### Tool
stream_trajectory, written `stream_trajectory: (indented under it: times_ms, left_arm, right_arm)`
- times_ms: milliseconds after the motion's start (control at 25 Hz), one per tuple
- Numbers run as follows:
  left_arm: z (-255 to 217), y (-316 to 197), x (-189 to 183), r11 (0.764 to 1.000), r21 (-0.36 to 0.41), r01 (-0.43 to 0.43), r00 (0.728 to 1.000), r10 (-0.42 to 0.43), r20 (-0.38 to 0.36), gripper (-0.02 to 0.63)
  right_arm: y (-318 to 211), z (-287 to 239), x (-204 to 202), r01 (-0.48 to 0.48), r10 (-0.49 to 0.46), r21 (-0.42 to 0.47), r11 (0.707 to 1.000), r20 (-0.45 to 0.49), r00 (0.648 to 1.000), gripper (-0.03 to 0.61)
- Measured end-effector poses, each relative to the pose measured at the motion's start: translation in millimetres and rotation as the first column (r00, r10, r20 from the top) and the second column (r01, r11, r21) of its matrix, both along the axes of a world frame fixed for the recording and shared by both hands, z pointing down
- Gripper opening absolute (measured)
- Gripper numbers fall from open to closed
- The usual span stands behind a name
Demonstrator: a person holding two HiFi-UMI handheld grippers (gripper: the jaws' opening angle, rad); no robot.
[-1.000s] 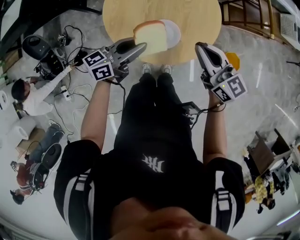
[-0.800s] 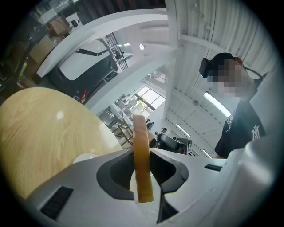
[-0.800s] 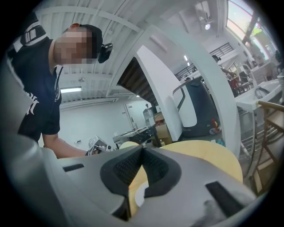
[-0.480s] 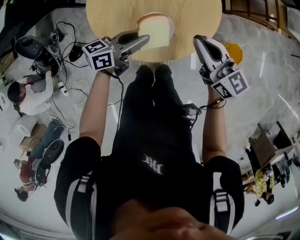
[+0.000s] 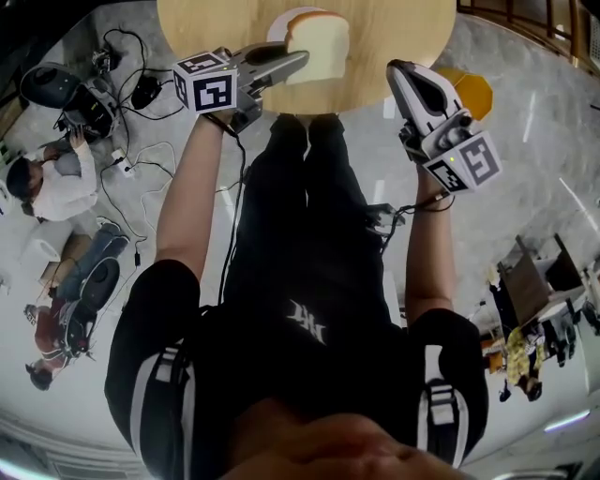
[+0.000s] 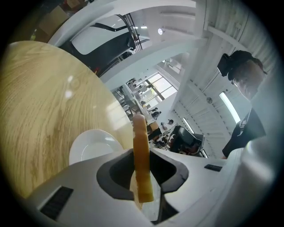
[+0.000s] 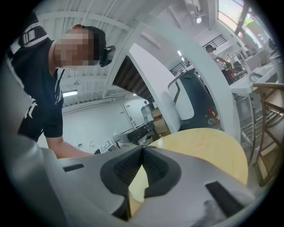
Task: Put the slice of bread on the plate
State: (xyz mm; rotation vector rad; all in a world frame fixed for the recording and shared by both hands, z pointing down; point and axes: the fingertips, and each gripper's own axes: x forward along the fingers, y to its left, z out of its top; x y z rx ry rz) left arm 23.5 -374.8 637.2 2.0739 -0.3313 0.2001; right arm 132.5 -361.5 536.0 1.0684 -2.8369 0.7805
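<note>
A round, light wooden counter (image 5: 394, 28) fills the top of the head view, its near edge just ahead of the person's feet. The right gripper (image 5: 401, 73) hangs at that edge, to the right of the plate and well apart from it. In the right gripper view its fingers (image 7: 128, 166) are drawn together with the tips meeting, and nothing is between them.

The left gripper (image 5: 295, 62) reaches over the counter from the left. Its fingers (image 6: 116, 170) are part-way open and clamped on the slice of bread (image 5: 319, 49). The left gripper view shows the slice edge-on, standing upright between the pads.

A white plate (image 6: 95, 146) lies on the counter beyond the left fingers. In the head view the bread covers most of the plate and only a thin white arc shows. Whether the slice touches the plate cannot be told.
</note>
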Motion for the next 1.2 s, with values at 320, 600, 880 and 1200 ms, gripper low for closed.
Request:
stream_trajectory:
  times_ms: [320, 600, 880, 1200]
  left_arm:
    - [7.8, -0.3, 0.0, 1.000, -0.017, -0.008, 0.997, 0.009, 0.073, 0.106]
    - [17.4, 0.9, 1.7, 1.000, -0.018, -0.009, 0.994, 0.011, 0.111, 0.106]
    - [27.5, -2.2, 0.5, 1.000, -0.007, 0.017, 0.981, -0.016, 0.191, 0.110]
    - [39.6, -2.8, -1.5, 0.999, 0.016, 0.028, 0.951, -0.032, 0.309, 0.120]
  right_arm:
    - [1.5, -4.1, -1.9, 0.006, -0.006, -0.006, 1.000, 0.005, 1.000, 0.003]
    - [2.1, 2.2, -8.4, 0.025, -0.025, -0.007, 1.000, 0.010, 1.000, 0.003]
    - [1.7, 5.6, -13.0, 0.047, -0.047, -0.014, 0.999, 0.021, 0.999, 0.003]
    - [3.6, 9.4, -12.4, 0.051, -0.050, -0.019, 0.999, 0.024, 0.998, 0.003]
